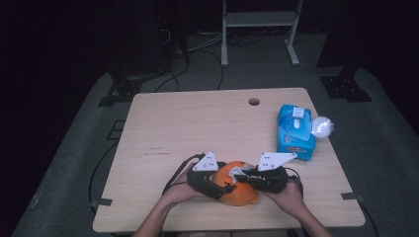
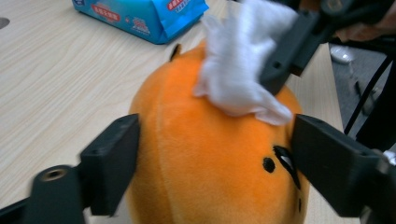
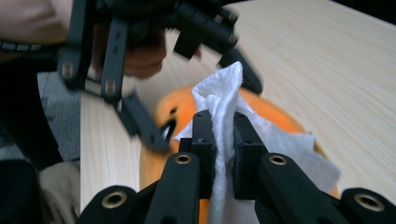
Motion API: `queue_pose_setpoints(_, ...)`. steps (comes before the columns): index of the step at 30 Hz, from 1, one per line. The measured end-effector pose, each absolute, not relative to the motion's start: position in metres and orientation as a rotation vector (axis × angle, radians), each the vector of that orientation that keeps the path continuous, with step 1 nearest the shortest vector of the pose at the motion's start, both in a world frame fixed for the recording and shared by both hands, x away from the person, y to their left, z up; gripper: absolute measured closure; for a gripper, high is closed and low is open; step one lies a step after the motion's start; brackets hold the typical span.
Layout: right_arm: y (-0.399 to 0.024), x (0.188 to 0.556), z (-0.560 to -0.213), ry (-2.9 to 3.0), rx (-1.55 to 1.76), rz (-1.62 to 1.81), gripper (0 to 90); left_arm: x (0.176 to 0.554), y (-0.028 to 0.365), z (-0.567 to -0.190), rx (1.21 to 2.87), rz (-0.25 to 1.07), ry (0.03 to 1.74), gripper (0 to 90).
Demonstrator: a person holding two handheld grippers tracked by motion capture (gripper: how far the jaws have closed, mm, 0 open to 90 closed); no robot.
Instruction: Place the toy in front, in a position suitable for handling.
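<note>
High view: near the table's (image 1: pixel 163 123) front edge we see the orange plush toy (image 1: pixel 237 190) lying between both hands. Our left gripper (image 2: pixel 215 163) straddles the toy, its jaws set wide against the toy's sides. Our right gripper (image 3: pixel 224 135) has narrow jaws pinched on a white wipe (image 3: pixel 219 100) resting on the toy's top. Farther right, a blue wet-wipes pack (image 1: pixel 295 131).
</note>
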State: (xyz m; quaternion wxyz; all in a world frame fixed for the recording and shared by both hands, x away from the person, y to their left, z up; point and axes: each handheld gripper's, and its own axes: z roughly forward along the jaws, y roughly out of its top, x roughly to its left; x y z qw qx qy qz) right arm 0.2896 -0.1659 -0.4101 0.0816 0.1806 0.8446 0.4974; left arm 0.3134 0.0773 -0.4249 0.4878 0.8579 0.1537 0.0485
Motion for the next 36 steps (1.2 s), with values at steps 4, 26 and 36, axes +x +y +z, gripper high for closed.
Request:
queue_pose_setpoints(4, -0.171, 0.289, -0.413, 2.546, 0.547, 1.509, 81.4, 0.319, 0.082, -0.43, 2.073, 0.061, 0.398, 8.5)
queue_pose_setpoints(26, -0.186, 0.293, -0.409, 2.518, 0.607, 1.488, 81.5, 0.315, 0.076, -0.425, 2.063, 0.037, 0.427, 11.9)
queue_pose_setpoints(36, -0.16, 0.282, -0.394, 2.501, 0.497, 1.515, 81.5, 0.3, 0.065, -0.417, 2.104, 0.125, 0.335, 26.4)
